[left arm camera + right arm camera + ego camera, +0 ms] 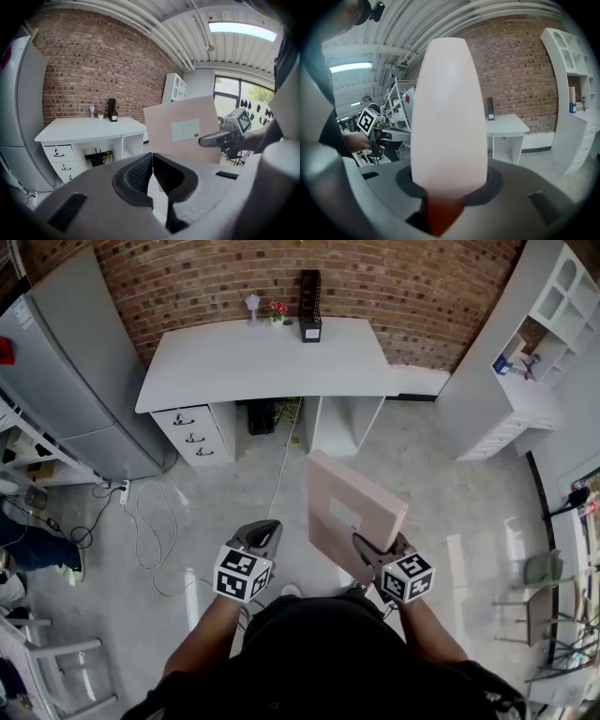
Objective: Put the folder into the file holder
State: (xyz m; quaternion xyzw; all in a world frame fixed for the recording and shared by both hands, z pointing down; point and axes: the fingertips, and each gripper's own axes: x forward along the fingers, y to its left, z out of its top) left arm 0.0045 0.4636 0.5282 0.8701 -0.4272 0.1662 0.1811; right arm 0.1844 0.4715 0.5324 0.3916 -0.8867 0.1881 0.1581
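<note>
We face a brick wall (281, 277) with a white counter (244, 362) pushed against it, standing on a pale glossy floor (450, 512). A grey fridge (75, 381) stands to the left and a white shelf unit (534, 343) to the right. On the far edge of the counter, against the bricks, the black file holder (310, 306) stands upright, with a small pot of flowers (277, 310) just to its left. Three drawers (192, 435) sit under the counter's left end, and a white cable (150, 531) loops across the floor on the left.

We hold the pink folder (347, 512) in the air on the near side of the counter, well apart from the file holder. The right claw (366, 547) is grasping it by its near lower edge, jaws pressed on both faces, so it stands up tilted away from us. A pale label (185, 130) shows on the face turned left. The left claw (152, 164) hangs beside it, to the left, clenched on nothing, its pads touching each other
</note>
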